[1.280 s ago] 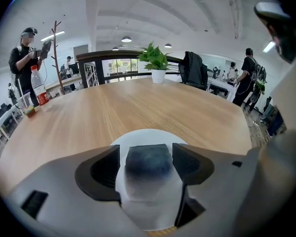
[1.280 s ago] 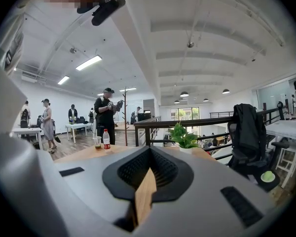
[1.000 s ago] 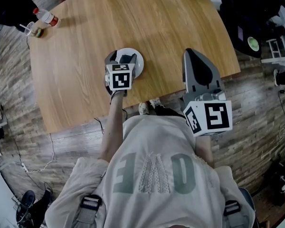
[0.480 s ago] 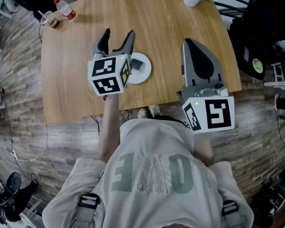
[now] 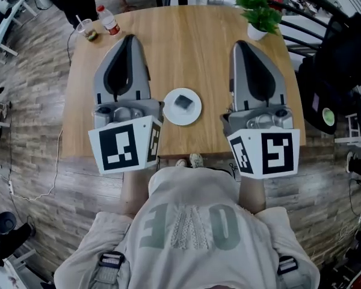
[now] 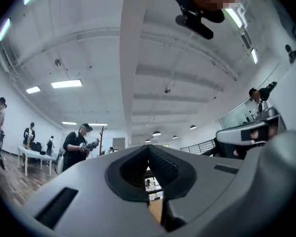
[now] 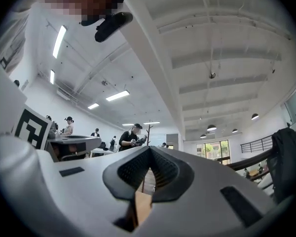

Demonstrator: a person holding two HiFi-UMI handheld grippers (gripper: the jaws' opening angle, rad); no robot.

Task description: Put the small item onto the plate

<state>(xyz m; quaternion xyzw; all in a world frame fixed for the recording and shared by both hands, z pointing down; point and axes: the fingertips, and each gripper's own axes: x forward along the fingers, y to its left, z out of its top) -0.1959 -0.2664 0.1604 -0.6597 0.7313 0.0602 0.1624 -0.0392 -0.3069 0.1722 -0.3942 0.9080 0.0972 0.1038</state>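
Small item (image 5: 183,102): dark, lying on the white plate (image 5: 169,115), near the counter's (image 5: 186,47) front edge.
Left hand-held gripper (image 5: 127,38): left of the plate, clear of it; jaws closing, tips together, nothing between.
Right hand-held gripper (image 5: 240,44): right of the plate; jaws closed, empty.
Potted plant (image 5: 259,14): far right of the plate.

Grey teardrop left claw (image 5: 129,38) & right claw (image 5: 240,44), b/w marker cubes (image 5: 123,144), pale tee (image 5: 192,188) — grey print, black strap buckles (image 5: 111,259).

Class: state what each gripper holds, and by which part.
Nothing: left gripper and right gripper are shut, empty; the small item lies on the plate.
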